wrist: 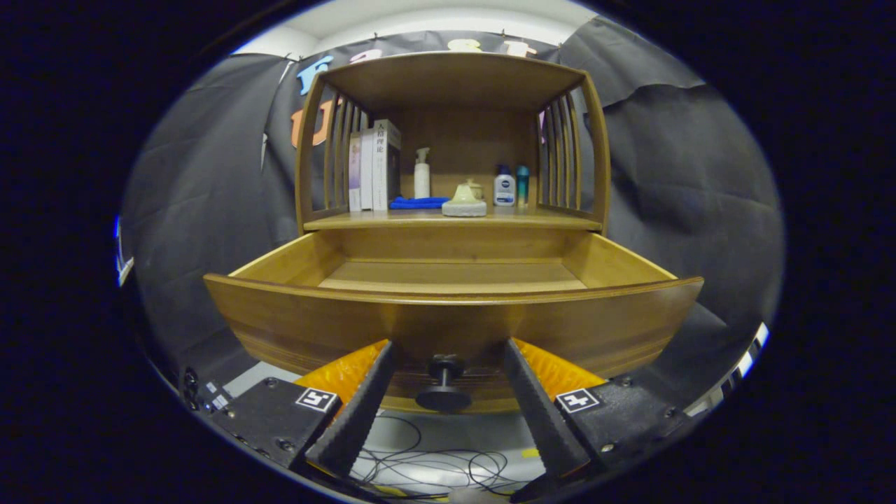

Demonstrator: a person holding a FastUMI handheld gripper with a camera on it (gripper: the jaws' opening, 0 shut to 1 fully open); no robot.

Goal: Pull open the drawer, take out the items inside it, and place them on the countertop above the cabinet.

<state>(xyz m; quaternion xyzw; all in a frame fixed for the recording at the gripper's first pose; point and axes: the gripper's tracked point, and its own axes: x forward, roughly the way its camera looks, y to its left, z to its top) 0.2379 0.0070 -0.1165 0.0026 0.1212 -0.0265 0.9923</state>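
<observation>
1. On the countertop (490, 220) above the drawer, under the cabinet's (453, 77) roofed shelf, stands a row of things: three upright books (373, 168) against the left slatted side, a folded blue cloth (417, 203) lying flat beside them, a white pump bottle (421, 175) behind the cloth, a pale lidded dish (464, 201) near the front edge, then a white bottle with a dark cap (504, 187) and a slim teal bottle (523, 185) by the right slats.
2. Below the cabinet, loose dark cables (434, 462) lie on the pale floor (448, 434) under the gripper.
3. Nothing stands between the fingers and the drawer front.
4. Writing: the spine of the nearest book carries printed characters, too small to make out; the white bottle has a dark label patch (also illegible at this size). Each gripper body bears a square black-and-white marker (316, 400).
5. The drawer (455, 318) is pulled well out of the cabinet, and the part of its wooden floor in view is bare; its front wall hides the nearer part of the inside.
6. The drawer's dark round knob (444, 385) juts from the middle of the front panel and sits between the two fingers, near their tips.
7. The gripper (448, 357) is spread wide: both fingers stand clear of the knob, a gap on either side, their tips reaching up to the drawer front.
</observation>
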